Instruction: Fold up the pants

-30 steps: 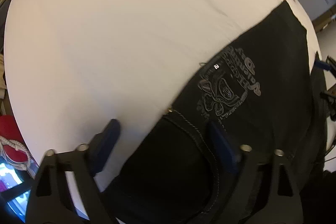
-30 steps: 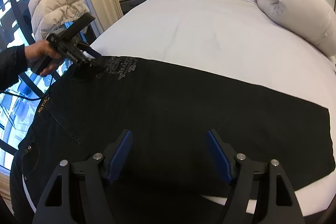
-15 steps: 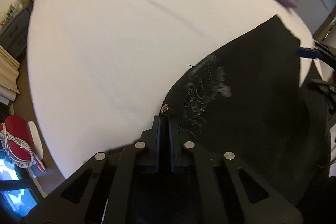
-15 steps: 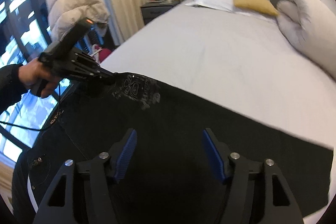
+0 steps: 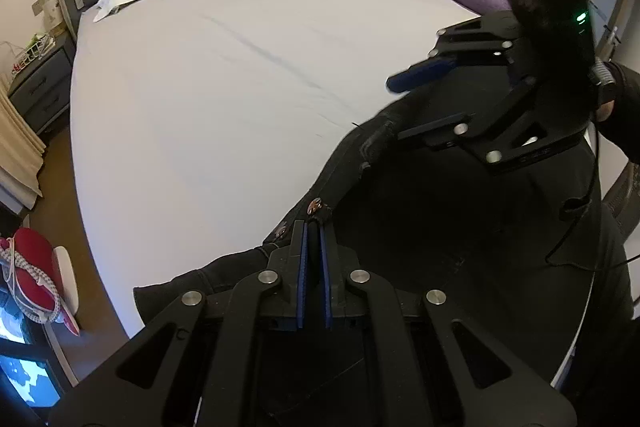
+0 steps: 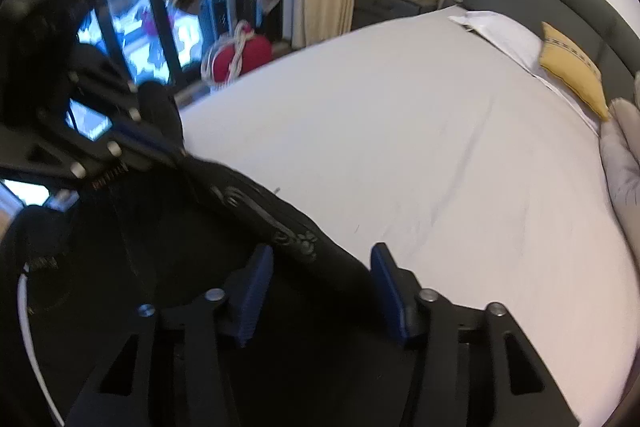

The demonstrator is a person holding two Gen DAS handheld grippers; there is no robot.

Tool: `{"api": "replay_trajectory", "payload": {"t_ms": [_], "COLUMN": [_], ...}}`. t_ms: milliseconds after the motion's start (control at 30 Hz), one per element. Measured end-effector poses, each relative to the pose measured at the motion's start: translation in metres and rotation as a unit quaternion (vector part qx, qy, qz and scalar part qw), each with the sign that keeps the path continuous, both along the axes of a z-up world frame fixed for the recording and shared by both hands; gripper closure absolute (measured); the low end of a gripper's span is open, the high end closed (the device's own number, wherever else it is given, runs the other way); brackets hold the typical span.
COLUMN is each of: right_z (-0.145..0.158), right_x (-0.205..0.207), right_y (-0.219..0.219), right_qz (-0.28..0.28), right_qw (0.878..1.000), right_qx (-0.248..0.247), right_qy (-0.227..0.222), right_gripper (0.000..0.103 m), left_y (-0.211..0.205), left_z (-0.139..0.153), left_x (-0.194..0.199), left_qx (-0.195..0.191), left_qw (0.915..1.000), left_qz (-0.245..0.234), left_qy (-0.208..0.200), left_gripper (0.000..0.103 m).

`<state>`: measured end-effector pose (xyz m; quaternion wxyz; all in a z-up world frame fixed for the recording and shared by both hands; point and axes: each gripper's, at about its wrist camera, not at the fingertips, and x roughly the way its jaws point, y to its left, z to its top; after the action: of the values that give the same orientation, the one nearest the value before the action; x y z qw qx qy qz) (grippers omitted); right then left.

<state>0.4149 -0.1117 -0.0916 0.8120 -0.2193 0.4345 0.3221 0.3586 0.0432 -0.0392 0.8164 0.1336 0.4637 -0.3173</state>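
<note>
The left gripper (image 5: pixel 313 227) is clamped on the pants (image 5: pixel 440 247) near the bed's (image 5: pixel 240 75) foot edge. The right gripper (image 6: pixel 320 267) straddles the raised fold, its jaws just closing, not yet pinching. It should bite squarely before lifting.

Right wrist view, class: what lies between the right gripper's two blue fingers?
A raised fold of the black pants runs between the fingers of the right gripper, its jaws just closing, not yet pressing.
</note>
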Motion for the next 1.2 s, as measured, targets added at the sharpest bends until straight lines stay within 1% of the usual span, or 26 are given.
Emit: {"api": "replay_trajectory", "payload": {"t_ms": [100, 167, 233, 267, 300, 333, 400, 467, 500, 567, 600, 633, 667, 700, 733, 767, 867, 933, 967, 1000, 1033, 1067, 1100, 1133, 1167, 1200], "right_z": [-0.006, -0.010, -0.015, -0.018, -0.021, -0.023, -0.025, -0.025, -0.024, -0.020, -0.019, -0.017, -0.014, -0.012, -0.011, -0.010, -0.005, -0.002, 0.000, 0.001, 0.002, 0.004, 0.005, 0.005, 0.006, 0.007], "right_x": [0.008, 0.014, 0.020, 0.021, 0.023, 0.023, 0.022, 0.023, 0.023, 0.021, 0.021, 0.019, 0.014, 0.011, 0.008, 0.003, -0.007, -0.012, -0.013, -0.015, -0.016, -0.014, -0.014, -0.015, -0.015, -0.015], "right_y": [0.003, 0.003, 0.003, 0.002, 0.003, 0.003, 0.006, 0.005, 0.004, 0.000, 0.000, -0.001, -0.006, -0.006, -0.006, -0.006, -0.007, -0.009, -0.010, -0.012, -0.014, -0.013, -0.013, -0.014, -0.014, -0.014], "right_qz": [0.007, 0.009, 0.012, 0.013, 0.015, 0.018, 0.022, 0.021, 0.020, 0.016, 0.015, 0.013, 0.014, 0.016, 0.018, 0.021, 0.025, 0.025, 0.025, 0.024, 0.023, 0.022, 0.021, 0.020, 0.019, 0.019], "right_qw": [1.000, 1.000, 0.999, 0.999, 0.998, 0.998, 0.998, 0.998, 0.998, 0.999, 0.999, 0.999, 0.999, 0.999, 1.000, 1.000, 1.000, 1.000, 1.000, 1.000, 1.000, 1.000, 1.000, 1.000, 1.000, 1.000], "right_qx": [-0.011, -0.016, -0.018, -0.018, -0.022, -0.025, -0.032, -0.027, -0.024, -0.017, -0.014, -0.011, -0.007, -0.005, -0.005, -0.006, -0.003, 0.001, 0.003, 0.005, 0.008, 0.009, 0.011, 0.013, 0.015, 0.016], "right_qy": [0.007, 0.017, 0.036, 0.046, 0.054, 0.058, 0.058, 0.058, 0.055, 0.048, 0.044, 0.039, 0.033, 0.028, 0.024, 0.020, 0.013, 0.011, 0.010, 0.009, 0.008, 0.007, 0.006, 0.005, 0.003, 0.002], "right_gripper": [0.052, 0.056, 0.071, 0.076, 0.085, 0.092, 0.093, 0.096, 0.097, 0.098, 0.098, 0.099, 0.099, 0.099, 0.099, 0.099, 0.099, 0.099, 0.099, 0.099, 0.099, 0.099, 0.099, 0.099, 0.099, 0.099], "left_y": [0.002, 0.007, 0.011, 0.014, 0.016, 0.017, 0.016, 0.017, 0.022, 0.029, 0.033, 0.034, 0.034, 0.033, 0.029, 0.021, 0.009, -0.002, -0.004, -0.006, -0.006, -0.005, -0.006, -0.007, -0.008, -0.011], "left_z": [-0.001, -0.003, -0.005, -0.007, -0.008, -0.012, -0.015, -0.014, -0.013, -0.008, -0.005, 0.001, 0.006, 0.008, 0.011, 0.012, 0.015, 0.017, 0.018, 0.018, 0.022, 0.023, 0.023, 0.023, 0.021, 0.021], "left_x": [0.000, -0.004, -0.002, -0.008, -0.003, -0.002, -0.005, -0.008, -0.009, 0.002, 0.002, -0.009, -0.004, -0.003, 0.000, 0.002, 0.003, 0.005, 0.006, 0.005, 0.005, 0.004, 0.000, 0.001, 0.003, 0.009], "left_qx": [-0.004, -0.008, -0.008, -0.008, -0.006, -0.005, -0.004, -0.011, -0.019, -0.038, -0.046, -0.055, -0.061, -0.056, -0.039, -0.015, 0.022, 0.051, 0.059, 0.061, 0.053, 0.050, 0.051, 0.062, 0.071, 0.075], "left_qw": [1.0000, 0.9999, 0.9999, 0.9999, 0.9999, 0.9999, 0.9999, 0.9998, 0.9996, 0.9989, 0.9987, 0.9983, 0.9981, 0.9984, 0.9990, 0.9991, 0.9967, 0.9943, 0.9932, 0.9924, 0.9917, 0.9914, 0.9912, 0.9906, 0.9902, 0.9900], "left_qz": [0.004, 0.009, 0.013, 0.014, 0.016, 0.016, 0.016, 0.018, 0.020, 0.025, 0.022, 0.017, 0.006, -0.006, -0.017, -0.034, -0.068, -0.081, -0.086, -0.092, -0.104, -0.110, -0.113, -0.112, -0.109, -0.110], "left_qy": [-0.002, -0.001, -0.001, 0.001, 0.002, 0.004, 0.005, -0.003, -0.007, -0.010, -0.011, -0.012, -0.011, -0.008, -0.011, -0.021, -0.039, -0.047, -0.052, -0.055, -0.055, -0.051, -0.046, -0.048, -0.052, -0.048], "left_gripper": [0.100, 0.100, 0.100, 0.100, 0.101, 0.101, 0.101, 0.101, 0.101, 0.101, 0.101, 0.100, 0.099, 0.099, 0.099, 0.099, 0.097, 0.082, 0.054, 0.016, 0.005, 0.002, 0.002, 0.002, 0.002, 0.006]}}
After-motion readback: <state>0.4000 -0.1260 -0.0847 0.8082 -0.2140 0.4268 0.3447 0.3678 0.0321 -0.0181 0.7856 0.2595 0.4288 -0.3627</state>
